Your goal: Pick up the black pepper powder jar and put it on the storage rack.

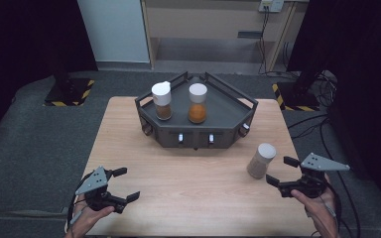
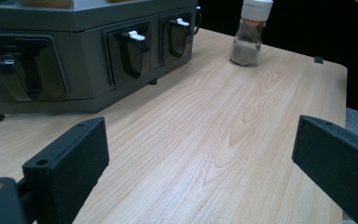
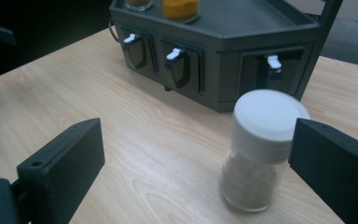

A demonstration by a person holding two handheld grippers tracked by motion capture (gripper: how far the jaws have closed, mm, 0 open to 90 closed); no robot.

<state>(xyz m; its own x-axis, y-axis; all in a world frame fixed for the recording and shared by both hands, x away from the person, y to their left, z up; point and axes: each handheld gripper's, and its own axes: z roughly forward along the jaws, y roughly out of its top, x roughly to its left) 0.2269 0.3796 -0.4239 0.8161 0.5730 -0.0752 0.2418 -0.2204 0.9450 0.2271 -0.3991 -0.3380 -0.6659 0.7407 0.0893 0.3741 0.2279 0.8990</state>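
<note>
one spice jar (image 3: 256, 149) upright, white cap up, between wide-open jaws of right hand-held gripper (image 3: 191, 172), unheld

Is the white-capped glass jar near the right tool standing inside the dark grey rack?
No, the white-capped glass jar stands on the wooden table, outside the dark grey rack.

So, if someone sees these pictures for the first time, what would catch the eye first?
Probably the dark angular rack at the far middle of the wooden table, with two white-capped spice jars on top: a brown one on the left and a bright orange one beside it. Next, a third spice jar with greyish-brown powder stands alone on the table, right in front of the right gripper, whose jaws are open. The left gripper waits open near the table's front left.
</note>
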